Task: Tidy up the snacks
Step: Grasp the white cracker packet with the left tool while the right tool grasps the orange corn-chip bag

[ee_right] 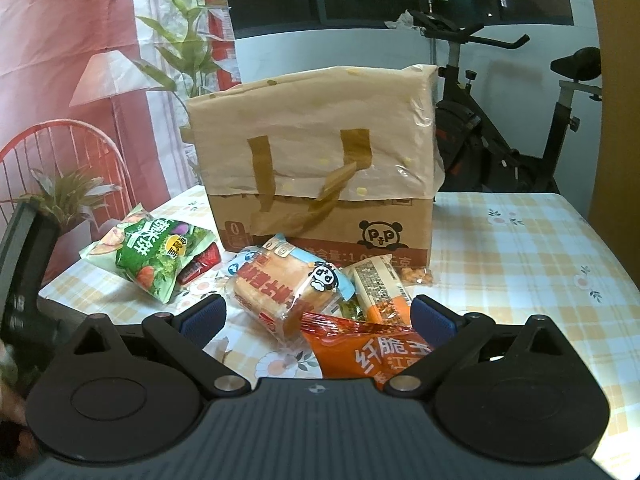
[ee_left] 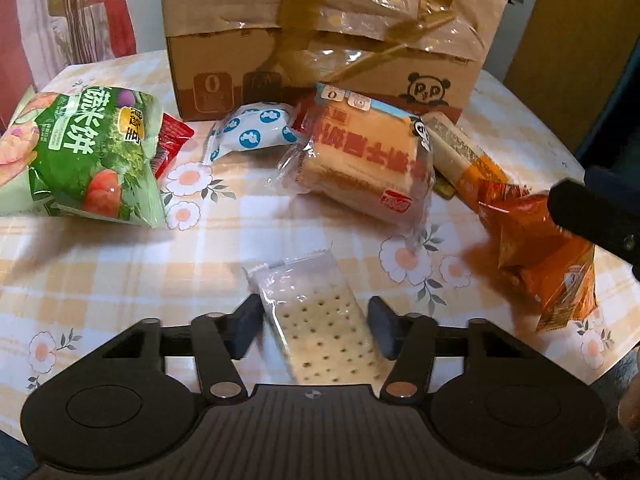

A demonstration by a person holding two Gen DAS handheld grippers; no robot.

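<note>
A clear packet of pale dotted crackers [ee_left: 316, 320] lies on the checked tablecloth between the fingers of my left gripper [ee_left: 316, 326], whose pads sit against its two long sides. My right gripper [ee_right: 320, 318] stands wide open over an orange snack bag [ee_right: 368, 352], which rests close to the right blue pad. In the left wrist view one black finger [ee_left: 592, 216] of that gripper hangs over the same orange bag [ee_left: 540, 264]. A wrapped sliced cake [ee_left: 360, 152] lies mid-table.
A cardboard box [ee_left: 320, 40] under a taped plastic sheet stands at the back. In front of it lie a green rice-cracker bag [ee_left: 88, 152], a red packet [ee_left: 172, 140], a blue-dotted white packet [ee_left: 256, 128] and a long bar [ee_left: 460, 148]. An exercise bike [ee_right: 500, 140] stands behind the table [ee_right: 520, 248].
</note>
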